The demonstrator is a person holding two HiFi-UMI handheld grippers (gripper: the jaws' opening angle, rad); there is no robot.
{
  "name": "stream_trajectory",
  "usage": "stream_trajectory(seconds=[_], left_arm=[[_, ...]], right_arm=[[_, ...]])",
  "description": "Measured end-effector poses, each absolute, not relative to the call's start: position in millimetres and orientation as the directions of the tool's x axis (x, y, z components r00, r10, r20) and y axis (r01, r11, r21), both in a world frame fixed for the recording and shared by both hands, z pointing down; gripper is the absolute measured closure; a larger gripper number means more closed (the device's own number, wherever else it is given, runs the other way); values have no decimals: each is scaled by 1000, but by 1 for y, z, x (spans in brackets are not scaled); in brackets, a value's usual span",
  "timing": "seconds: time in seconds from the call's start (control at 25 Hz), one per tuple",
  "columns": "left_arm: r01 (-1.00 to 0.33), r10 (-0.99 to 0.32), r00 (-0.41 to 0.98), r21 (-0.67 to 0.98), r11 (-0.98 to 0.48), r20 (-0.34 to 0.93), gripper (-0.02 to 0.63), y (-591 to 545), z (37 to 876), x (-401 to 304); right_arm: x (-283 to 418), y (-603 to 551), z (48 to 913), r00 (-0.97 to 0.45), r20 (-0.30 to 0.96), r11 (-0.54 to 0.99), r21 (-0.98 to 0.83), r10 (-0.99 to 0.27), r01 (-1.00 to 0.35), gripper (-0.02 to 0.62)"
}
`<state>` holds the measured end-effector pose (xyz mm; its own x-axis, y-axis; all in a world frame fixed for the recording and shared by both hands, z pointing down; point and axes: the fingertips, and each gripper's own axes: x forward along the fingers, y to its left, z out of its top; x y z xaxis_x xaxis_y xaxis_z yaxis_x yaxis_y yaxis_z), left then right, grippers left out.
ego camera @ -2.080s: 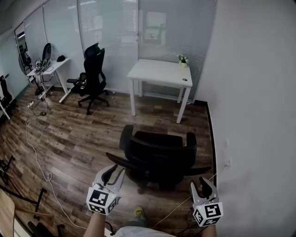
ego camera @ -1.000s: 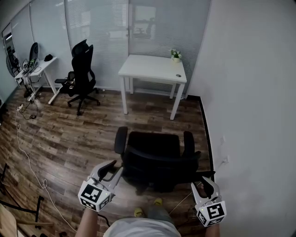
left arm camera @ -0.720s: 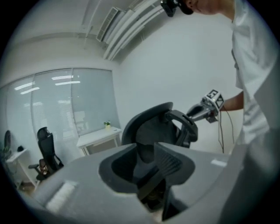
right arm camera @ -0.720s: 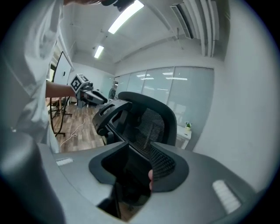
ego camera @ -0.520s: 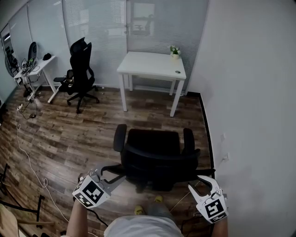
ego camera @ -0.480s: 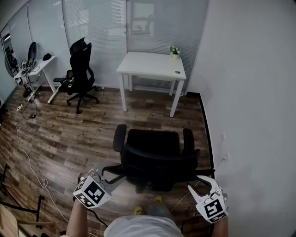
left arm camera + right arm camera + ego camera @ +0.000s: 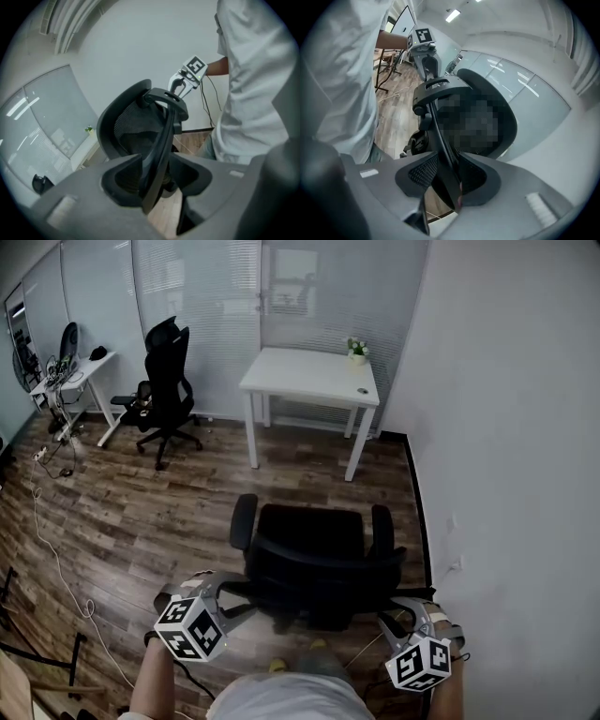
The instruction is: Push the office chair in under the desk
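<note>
**Both grippers straddled the chair's backrest, counter far ahead**

The black office chair [image 7: 314,559] stood on the wooden floor [image 7: 141,512] directly ahead of both sets of fingers. Its backrest faced the person and its seat pointed at the white counter [image 7: 309,376]. The counter stood well beyond the fingers, against the blinds, and the chair was not yet under it. A small potted plant [image 7: 356,350] sat at the counter's far right corner.

The left gripper [image 7: 223,589] reached the backrest's left edge. In its own view the left gripper [image 7: 157,174] had the dark backrest rim [image 7: 163,136] running up between its fingers [image 7: 117,176]. These had just been opening and stood fairly wide, with a gap on either side of the rim.

The right gripper [image 7: 410,608] sat at the backrest's right edge. In its own view the right gripper [image 7: 447,176] also had the rim [image 7: 439,136] between its fingers [image 7: 485,180]. They were spread wide, and mesh showed through the gap on one side.

Each gripper showed in the other's view, at the far end of the rim. A second chair [image 7: 173,381] stood far off, ahead and to the left of the left fingers. A white wall [image 7: 516,427] rose just right of the right fingers
</note>
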<state>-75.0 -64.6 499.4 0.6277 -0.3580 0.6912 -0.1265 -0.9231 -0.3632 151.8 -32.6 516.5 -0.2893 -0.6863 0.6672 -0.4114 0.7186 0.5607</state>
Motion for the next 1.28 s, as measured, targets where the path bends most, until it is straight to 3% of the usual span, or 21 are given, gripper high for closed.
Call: stream_trajectory(seconds=[0.4, 0.52, 1.28], left_arm=[[51, -377, 464, -449, -892, 802, 425, -66, 536, -64], [62, -390, 453, -465, -883, 801, 457, -69, 539, -63], [92, -387, 442, -471, -878, 809, 468, -70, 540, -63]], right_arm=[[149, -35, 522, -256, 697, 738, 583, -669, -341, 463], [149, -35, 525, -245, 707, 744, 584, -663, -325, 463], [147, -39, 530, -189, 768, 789, 574, -612, -221, 465]])
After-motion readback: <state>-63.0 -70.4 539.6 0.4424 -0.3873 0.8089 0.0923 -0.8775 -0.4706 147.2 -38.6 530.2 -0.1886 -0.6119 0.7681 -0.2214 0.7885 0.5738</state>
